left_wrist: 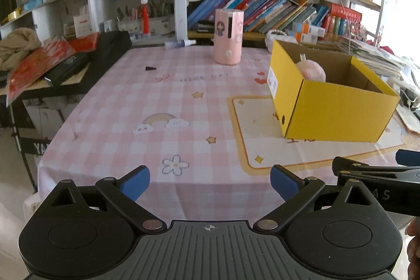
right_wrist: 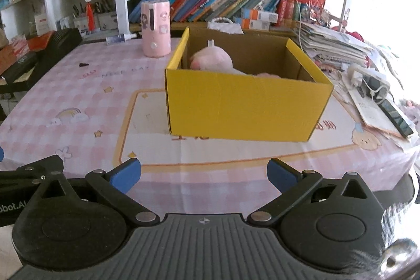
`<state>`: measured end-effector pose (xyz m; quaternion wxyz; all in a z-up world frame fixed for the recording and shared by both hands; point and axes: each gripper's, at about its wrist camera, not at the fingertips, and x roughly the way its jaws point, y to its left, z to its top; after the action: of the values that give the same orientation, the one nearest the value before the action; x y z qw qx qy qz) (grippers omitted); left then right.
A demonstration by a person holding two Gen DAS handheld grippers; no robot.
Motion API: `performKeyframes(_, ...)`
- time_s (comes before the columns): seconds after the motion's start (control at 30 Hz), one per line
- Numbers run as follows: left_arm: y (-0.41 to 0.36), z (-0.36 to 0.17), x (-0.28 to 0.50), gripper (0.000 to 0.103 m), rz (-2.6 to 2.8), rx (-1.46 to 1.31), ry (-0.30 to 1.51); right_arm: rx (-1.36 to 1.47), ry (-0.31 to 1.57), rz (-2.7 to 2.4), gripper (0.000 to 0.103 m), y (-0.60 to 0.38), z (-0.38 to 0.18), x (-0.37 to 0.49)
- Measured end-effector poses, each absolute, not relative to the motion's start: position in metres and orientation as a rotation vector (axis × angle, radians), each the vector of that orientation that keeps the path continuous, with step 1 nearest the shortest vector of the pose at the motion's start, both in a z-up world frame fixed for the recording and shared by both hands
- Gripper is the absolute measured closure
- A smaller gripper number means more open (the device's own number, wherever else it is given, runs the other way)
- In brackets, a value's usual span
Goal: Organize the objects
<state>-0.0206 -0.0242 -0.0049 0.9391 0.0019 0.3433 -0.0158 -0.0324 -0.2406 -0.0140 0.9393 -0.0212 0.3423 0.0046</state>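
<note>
A yellow cardboard box (right_wrist: 241,106) stands open on the pink checked tablecloth (right_wrist: 78,85); it also shows in the left wrist view (left_wrist: 338,112) at the right. A pink plush toy (right_wrist: 212,59) lies inside it, seen too in the left wrist view (left_wrist: 311,70). A pink cylinder with stickers (left_wrist: 227,37) stands upright at the table's far side, left of the box (right_wrist: 155,27). My left gripper (left_wrist: 210,184) is open and empty over the near table edge. My right gripper (right_wrist: 203,175) is open and empty, in front of the box.
A small black cone (left_wrist: 150,68) and a small bottle lying down (left_wrist: 181,43) are on the far cloth. A black case with red packets (left_wrist: 78,62) sits at the left. Stacked papers and a power strip (right_wrist: 367,80) lie right of the box. Bookshelves stand behind.
</note>
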Motion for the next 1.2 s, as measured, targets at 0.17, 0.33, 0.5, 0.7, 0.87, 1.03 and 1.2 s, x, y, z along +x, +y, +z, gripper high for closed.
performKeyframes(0.17, -0.026, -0.008, -0.027, 0.003, -0.014, 0.017, 0.714, -0.046, 0.714, -0.003, 0.000, -0.240, -0.019, -0.039)
performKeyframes(0.33, -0.026, -0.009, -0.030, 0.003, -0.001, 0.020, 0.721, -0.049, 0.721, -0.010, 0.000, -0.239, -0.022, -0.044)
performKeyframes(0.5, -0.026, -0.009, -0.032, 0.003, 0.008, 0.029, 0.723, -0.050, 0.725, -0.016, 0.000, -0.238, -0.023, -0.046)
performKeyframes(0.7, -0.023, -0.009, -0.033, 0.003, 0.018, 0.005, 0.716, -0.056, 0.714, -0.024, 0.000, -0.236, -0.021, -0.047)
performKeyframes(0.87, -0.024, -0.009, -0.033, 0.003, 0.027, 0.011, 0.718, -0.065, 0.715, -0.031, 0.000, -0.234, -0.022, -0.047)
performKeyframes(1.03, -0.024, -0.010, -0.032, 0.003, 0.029, 0.006, 0.730, -0.068, 0.722, -0.039, 0.000, -0.234, -0.023, -0.046)
performKeyframes(1.2, -0.025, -0.011, -0.032, 0.002, 0.030, 0.011, 0.731, -0.068, 0.727, -0.044, 0.000, -0.235, -0.023, -0.046)
